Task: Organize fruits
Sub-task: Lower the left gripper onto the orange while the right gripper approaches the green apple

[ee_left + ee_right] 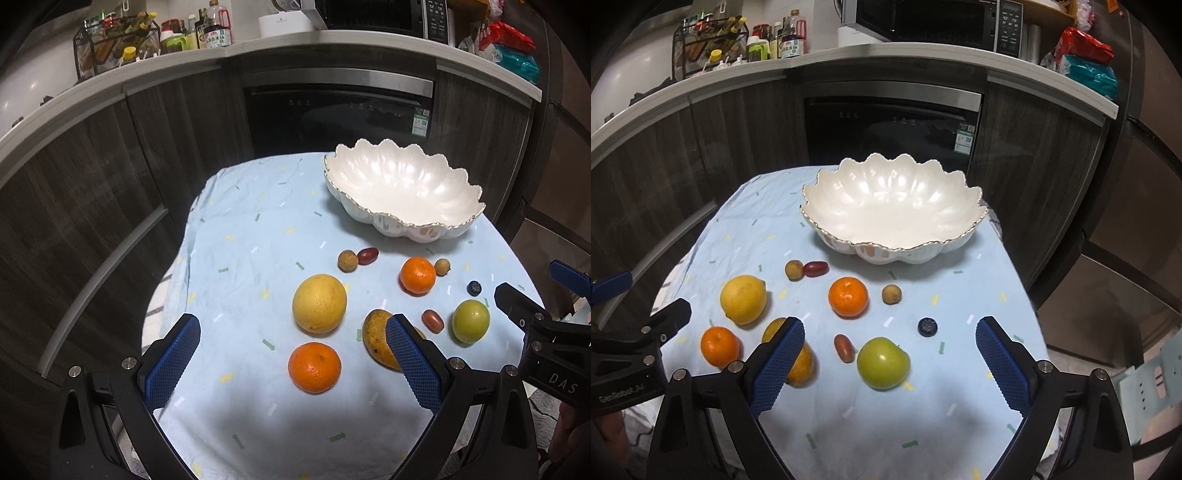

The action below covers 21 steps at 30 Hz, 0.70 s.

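Both tools gape wide and hold nothing: the left tool [293, 354] hovers over the near round orange tangerine [314, 367], its right pad hiding part of the speckled yellow mango [376, 341]. The right tool [890, 363] frames the round green apple [883, 362]. The scalloped white ceramic bowl [967, 230] sits at the far end of the pale blue tabletop [923, 417].

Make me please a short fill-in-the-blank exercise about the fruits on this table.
1. The white scalloped bowl holds ___ fruits.
2. The blueberry lies on the ___ tablecloth.
3. The number of oranges on the cloth is ___.
4. Both the left gripper and right gripper are ___.

Missing words: no; blue; two; open
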### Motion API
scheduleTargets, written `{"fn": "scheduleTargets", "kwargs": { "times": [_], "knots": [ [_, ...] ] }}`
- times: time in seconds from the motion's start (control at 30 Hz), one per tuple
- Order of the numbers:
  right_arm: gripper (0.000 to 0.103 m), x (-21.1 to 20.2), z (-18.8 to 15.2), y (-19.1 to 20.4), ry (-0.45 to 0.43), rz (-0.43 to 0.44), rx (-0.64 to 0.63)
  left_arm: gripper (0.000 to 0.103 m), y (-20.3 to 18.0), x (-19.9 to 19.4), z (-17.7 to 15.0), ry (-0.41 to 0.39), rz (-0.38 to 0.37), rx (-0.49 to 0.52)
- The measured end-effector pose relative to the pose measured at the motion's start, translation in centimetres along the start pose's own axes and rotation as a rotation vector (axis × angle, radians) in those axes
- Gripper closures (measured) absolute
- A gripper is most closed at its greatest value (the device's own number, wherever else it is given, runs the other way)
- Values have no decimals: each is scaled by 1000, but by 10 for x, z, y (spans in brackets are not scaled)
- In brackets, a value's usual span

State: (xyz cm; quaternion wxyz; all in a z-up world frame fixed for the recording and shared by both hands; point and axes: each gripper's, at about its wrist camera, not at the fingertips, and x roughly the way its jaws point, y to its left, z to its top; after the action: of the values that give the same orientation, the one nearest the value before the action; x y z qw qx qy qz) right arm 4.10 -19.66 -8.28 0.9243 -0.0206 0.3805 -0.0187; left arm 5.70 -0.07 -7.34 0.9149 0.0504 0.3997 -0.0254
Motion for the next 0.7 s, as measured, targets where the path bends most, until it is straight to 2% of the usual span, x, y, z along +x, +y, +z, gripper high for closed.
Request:
{"fn": "scheduleTargets", "kwargs": {
  "times": [0.17, 0.5, 0.7],
  "knots": [
    [15, 10, -3, 1, 7, 2, -1, 2, -1, 12, -5, 14, -7, 1],
    [17, 30, -14, -1, 42, -5, 7, 7, -6, 34, -16, 53, -19, 7],
    [20, 41, -20, -2, 70, -2, 12, 16, -7, 47, -23, 91, -28, 11]
  ]
}}
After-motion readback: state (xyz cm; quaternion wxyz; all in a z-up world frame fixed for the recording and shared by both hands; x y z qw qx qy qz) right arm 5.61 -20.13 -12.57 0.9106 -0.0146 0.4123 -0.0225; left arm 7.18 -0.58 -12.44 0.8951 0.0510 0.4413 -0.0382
